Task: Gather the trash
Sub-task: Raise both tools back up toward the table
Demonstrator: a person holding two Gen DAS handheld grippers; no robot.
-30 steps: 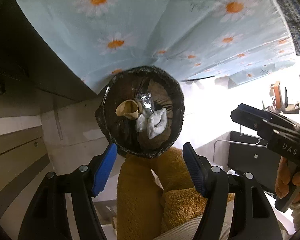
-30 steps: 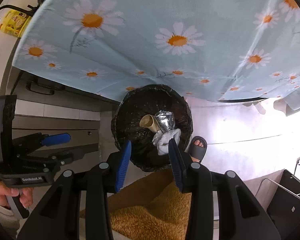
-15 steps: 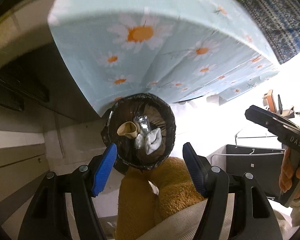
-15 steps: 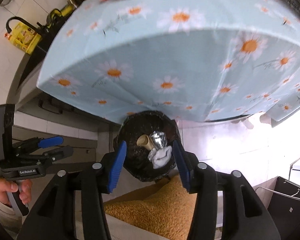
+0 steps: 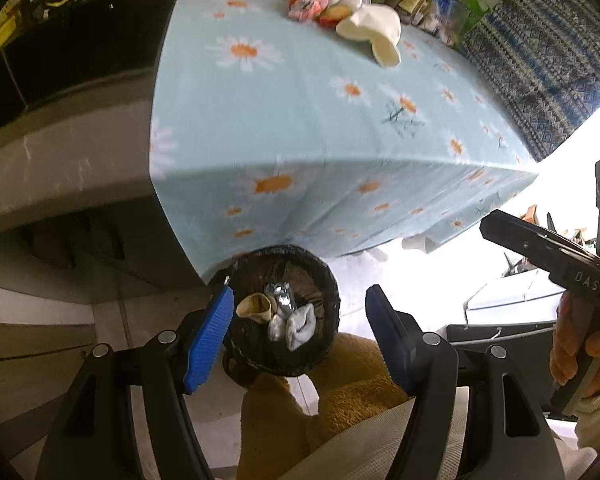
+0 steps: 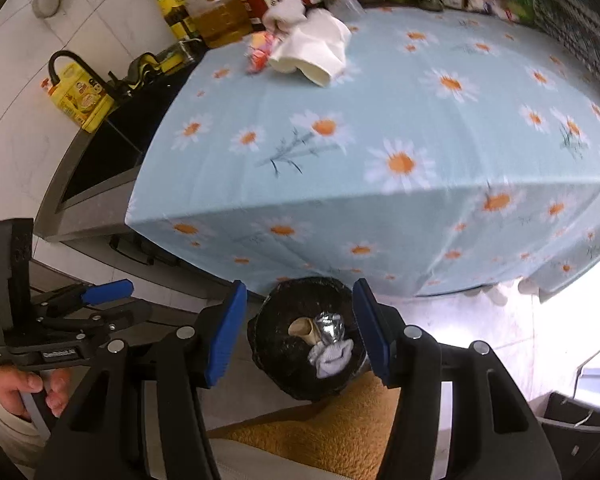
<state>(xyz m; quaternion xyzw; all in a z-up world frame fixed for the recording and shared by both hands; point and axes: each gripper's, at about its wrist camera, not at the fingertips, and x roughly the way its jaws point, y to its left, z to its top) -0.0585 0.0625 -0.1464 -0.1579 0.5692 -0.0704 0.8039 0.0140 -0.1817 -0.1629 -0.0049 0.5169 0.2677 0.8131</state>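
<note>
Left wrist view first: my left claw (image 5: pixel 300 332) is spread with nothing between the blue pads, pointing steeply down at the trash bin (image 5: pixel 282 312) on the floor just below the near edge of the bench (image 5: pixel 300 120). The bin sits tucked right under that edge, I'd guess so stuff can be carried off the bench and dropped straight in. There's already a paper cup (image 5: pixel 254 307), some crumpled foil (image 5: pixel 278 294) and a white tissue wad (image 5: pixel 300 326) inside. On the far side of the bench I can see a white crumpled cup (image 5: pixel 374 36) lying next to a colorful wrapper (image 5: pixel 308 4), so there's more to collect. My right claw shows at the right edge, gripped by a hand (image 5: pixel 580 344).

Right wrist view: right claw (image 6: pixel 300 332) has just been opening, jaws apart now and nothing between them, bin (image 6: pixel 308 336) framed right in the gap. Looks to me like a drop just finished. The leftover trash, white crumpled cup (image 6: pixel 312 52) and wrapper (image 6: pixel 258 54), sits at the far end of the bench (image 6: pixel 380 128) near a row of bottles (image 6: pixel 172 4). Both claws empty, so my read is the next reach goes to that pile.
</note>
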